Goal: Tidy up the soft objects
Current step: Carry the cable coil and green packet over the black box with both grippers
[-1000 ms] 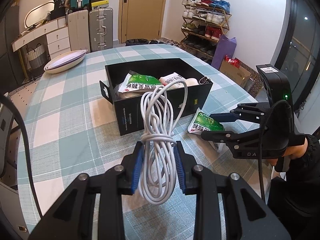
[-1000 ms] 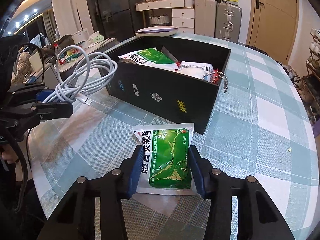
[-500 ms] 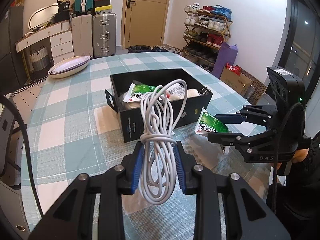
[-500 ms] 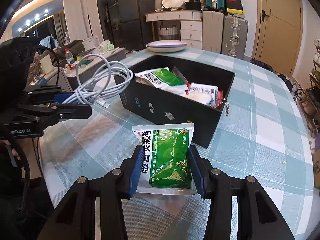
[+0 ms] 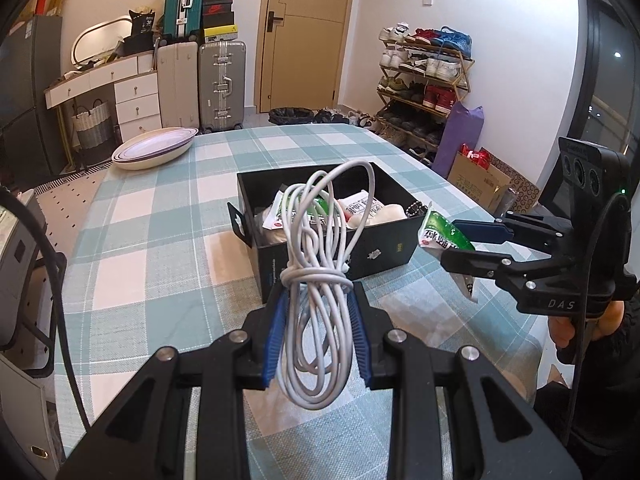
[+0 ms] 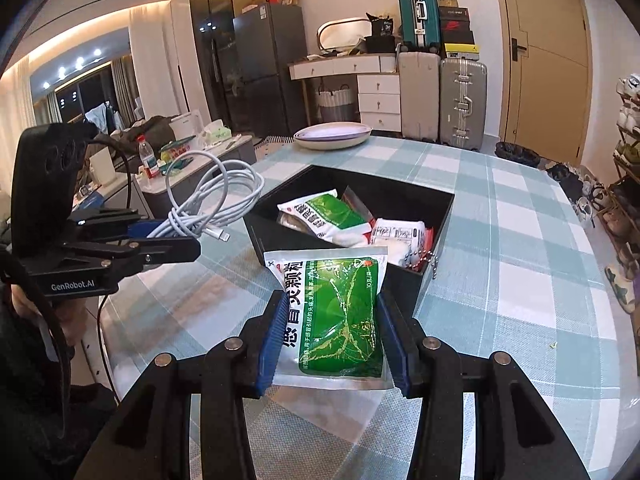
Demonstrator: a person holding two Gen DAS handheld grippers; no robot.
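Note:
My left gripper (image 5: pixel 318 336) is shut on a coiled white cable (image 5: pixel 320 264) and holds it above the table, in front of the black box (image 5: pixel 384 252). The cable also shows in the right wrist view (image 6: pixel 212 200). My right gripper (image 6: pixel 332 340) is shut on a green and white packet (image 6: pixel 340 312), lifted off the table just in front of the box (image 6: pixel 428 280). The packet also shows in the left wrist view (image 5: pixel 444 236). Inside the box lie another green packet (image 6: pixel 324 216), a white packet (image 6: pixel 396 232) and a bead chain (image 6: pixel 424 258).
The table has a green and white checked cloth (image 5: pixel 160 248). A stack of shallow bowls (image 5: pixel 154 148) stands at its far left corner. Suitcases (image 5: pixel 220 80), drawers and a shoe rack (image 5: pixel 424 76) stand along the far walls.
Both grippers have risen and pulled back from the box. The green packet has been lifted off the table. The cable stays held.

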